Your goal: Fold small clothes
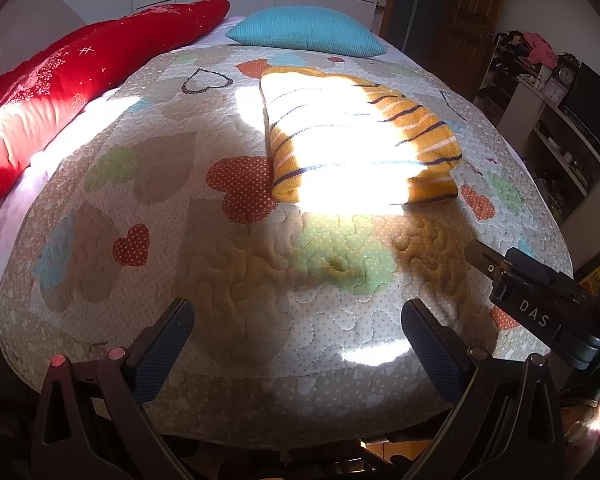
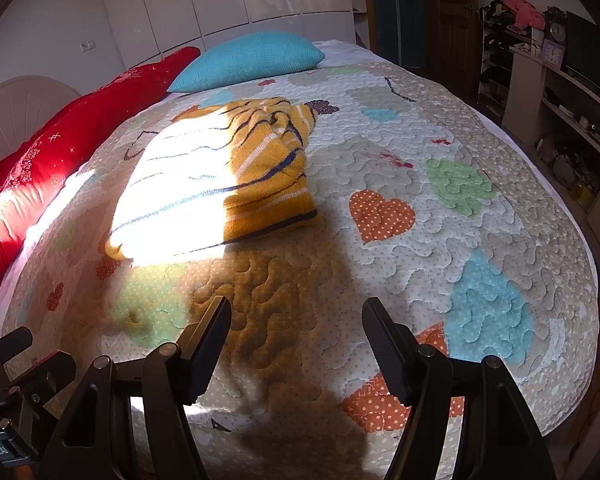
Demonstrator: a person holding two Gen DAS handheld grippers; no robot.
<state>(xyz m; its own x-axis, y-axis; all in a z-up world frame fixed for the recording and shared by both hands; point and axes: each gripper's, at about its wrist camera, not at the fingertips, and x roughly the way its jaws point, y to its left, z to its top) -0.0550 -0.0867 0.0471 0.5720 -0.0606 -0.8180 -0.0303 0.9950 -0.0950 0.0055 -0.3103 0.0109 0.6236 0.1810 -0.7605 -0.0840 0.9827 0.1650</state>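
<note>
Plainly, "DAS" is printed on the right tongs (image 1: 540,312) seen from the left wrist. Left tongs (image 1: 296,320) stand apart and empty, as do the right. A red pillow (image 1: 60,80) lies left, a teal cushion (image 1: 306,30) beyond, and the folded yellow striped sweater (image 1: 360,136) rests on the heart-patterned quilt (image 1: 160,200), part sunlit. Shelves (image 2: 560,120) line the right wall.

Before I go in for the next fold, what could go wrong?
1. Sun glare washes out much of the striped sweater, so its near-left edges are hard to judge.
2. Both the left hand-held gripper and right hand-held gripper are open above the quilt; a low pinch may catch quilt fabric too.
</note>
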